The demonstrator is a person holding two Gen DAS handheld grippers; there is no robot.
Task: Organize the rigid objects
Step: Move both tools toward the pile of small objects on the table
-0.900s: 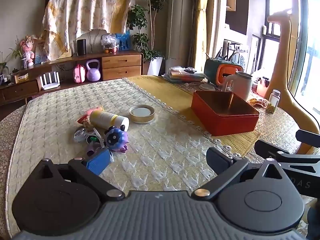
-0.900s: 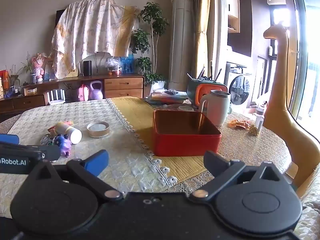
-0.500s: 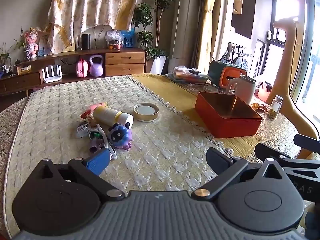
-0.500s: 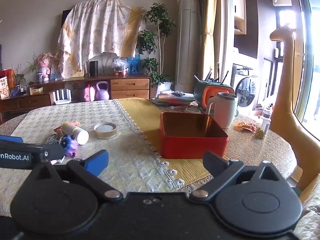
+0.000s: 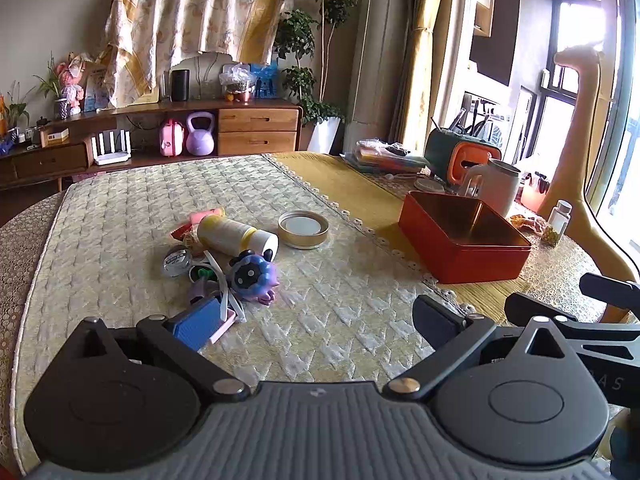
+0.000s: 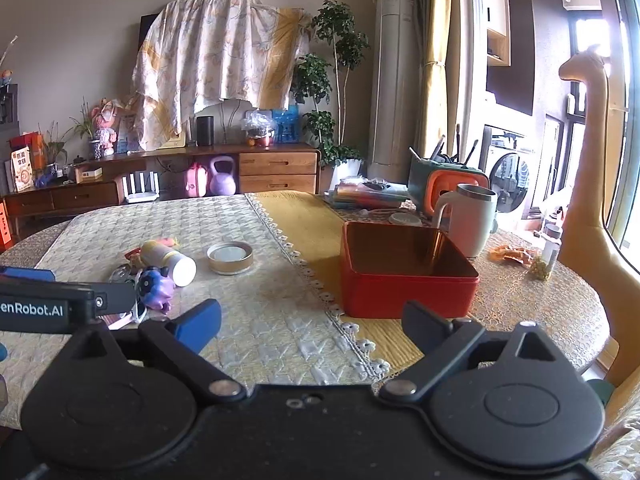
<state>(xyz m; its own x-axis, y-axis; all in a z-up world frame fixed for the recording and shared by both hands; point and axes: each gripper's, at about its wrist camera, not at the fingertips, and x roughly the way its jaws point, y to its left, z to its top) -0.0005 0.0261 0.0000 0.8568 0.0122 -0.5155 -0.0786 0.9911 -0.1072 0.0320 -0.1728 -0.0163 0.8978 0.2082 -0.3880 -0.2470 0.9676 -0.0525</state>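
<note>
A small heap lies on the quilted tablecloth: a yellow-and-white bottle (image 5: 236, 237) on its side, a purple round toy (image 5: 252, 276), a small round tin (image 5: 176, 261), a pink flat piece (image 5: 224, 322) and other bits. A round gold lid (image 5: 303, 229) rests to the right of the heap. An open red tin box (image 5: 464, 236) stands on the yellow runner. My left gripper (image 5: 316, 320) hovers open just in front of the heap, nothing between its fingers. My right gripper (image 6: 312, 318) is open too, in front of the red box (image 6: 404, 276), with the heap (image 6: 160, 272) to its left.
A grey mug (image 6: 468, 224), a green-and-orange holder (image 6: 448, 184), stacked flat items (image 6: 368, 196) and a small jar (image 6: 550, 252) crowd the table's far right. A giraffe-shaped figure (image 6: 592, 184) stands at the right edge. A wooden sideboard (image 6: 160, 188) lines the back wall.
Both views have tilted up a little, so the heap, lid and red box sit lower in frame. Both grippers have stayed open and nothing on the table has moved.
</note>
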